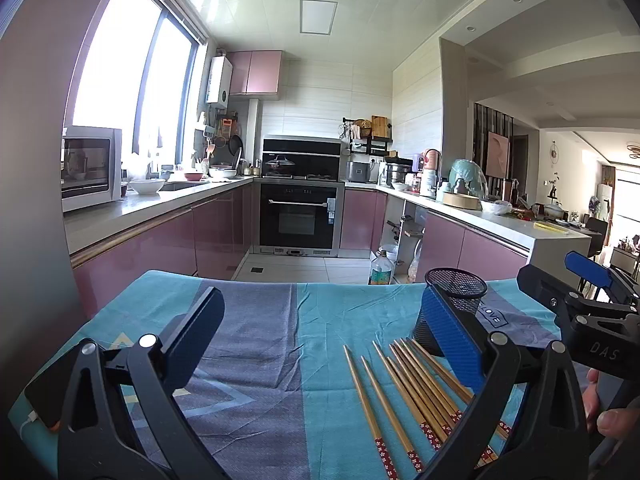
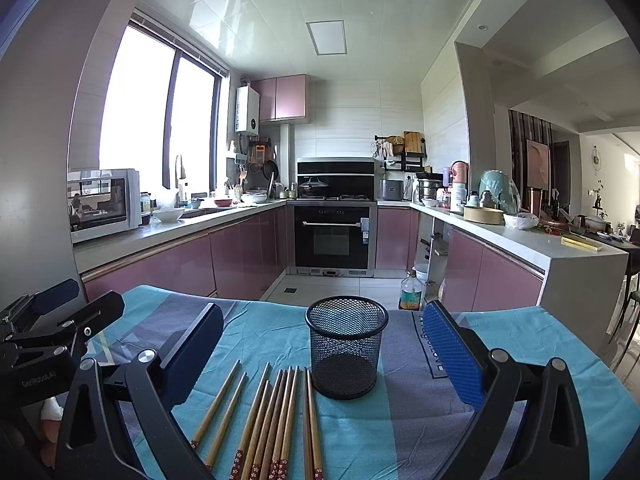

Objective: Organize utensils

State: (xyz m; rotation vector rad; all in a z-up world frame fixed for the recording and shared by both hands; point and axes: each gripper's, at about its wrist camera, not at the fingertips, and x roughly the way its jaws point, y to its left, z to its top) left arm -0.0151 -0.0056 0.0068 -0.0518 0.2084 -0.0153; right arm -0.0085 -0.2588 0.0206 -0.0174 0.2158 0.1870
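Chopsticks are laid flat on the cloth, just beside the empty mesh cup. They are probably light, stiff and a bit slippery, so one is best pinched near the middle. Both the left gripper and right gripper are spread wide, with nothing held.

Left gripper wide open, held low; right gripper wide open alongside.

chopsticks on tablecloth; mesh cup behind, right
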